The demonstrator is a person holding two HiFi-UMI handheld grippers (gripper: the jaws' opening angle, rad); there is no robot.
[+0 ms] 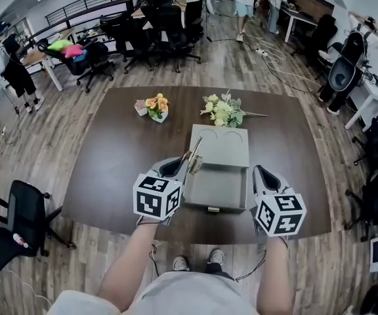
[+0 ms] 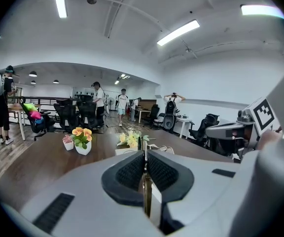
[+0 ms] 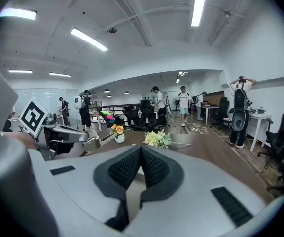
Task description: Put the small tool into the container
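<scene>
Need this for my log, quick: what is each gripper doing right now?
Left gripper: closed on the small tool.
Right gripper: closed, nothing between its jaws.

Both arms out front, bare, roughly parallel: left forearm (image 1: 131, 262), right forearm (image 1: 274, 274). Left gripper (image 1: 184, 165) tipped slightly down, jaws pinched on small tool (image 1: 196, 151), thin shaft poking up past pads. Right gripper (image 1: 260, 173) alongside, well apart, same shallow tilt, jaws closed together, nothing between.
</scene>
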